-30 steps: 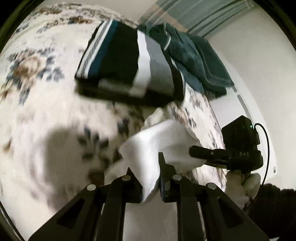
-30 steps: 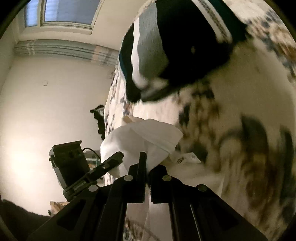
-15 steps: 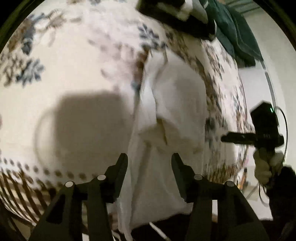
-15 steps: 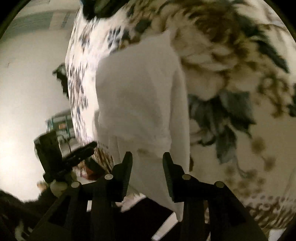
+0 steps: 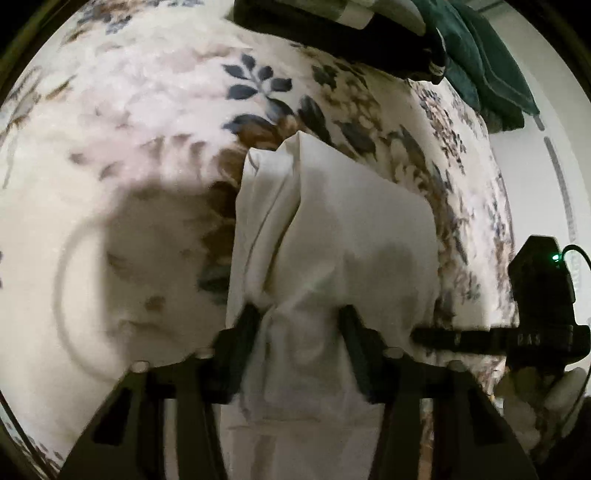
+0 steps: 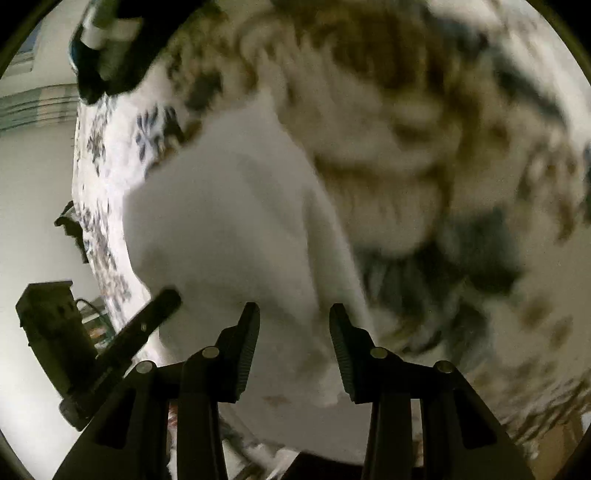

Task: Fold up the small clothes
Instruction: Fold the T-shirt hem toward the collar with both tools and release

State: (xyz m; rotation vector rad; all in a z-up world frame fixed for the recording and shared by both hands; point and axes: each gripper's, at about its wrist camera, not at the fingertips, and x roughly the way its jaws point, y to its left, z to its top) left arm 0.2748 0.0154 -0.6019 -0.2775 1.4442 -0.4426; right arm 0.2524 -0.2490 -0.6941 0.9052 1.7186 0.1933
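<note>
**laundrybot99:** White garment [image 5: 332, 236] is lying folded on the floral blanket [image 5: 147, 110] of the bed, its near end hanging over the bed edge toward both cameras. There's a long crease down its left part in the left wrist view.

**umi_fan:** What about the tongs, gripping anything?

**laundrybot99:** Nope. Left tongs [image 5: 299, 332] are spread wide, one finger on either side of the cloth's near end, not pinching it. Right tongs [image 6: 293, 332] are spread apart too, cloth showing in the gap. That view is pretty blurry though, so I can't tell if they touch it.

**umi_fan:** Anything else on the bed?

**laundrybot99:** Further back, a folded black striped garment [image 5: 332, 29], with a dark green towel [image 5: 484, 66] just beside it to the right.
</note>
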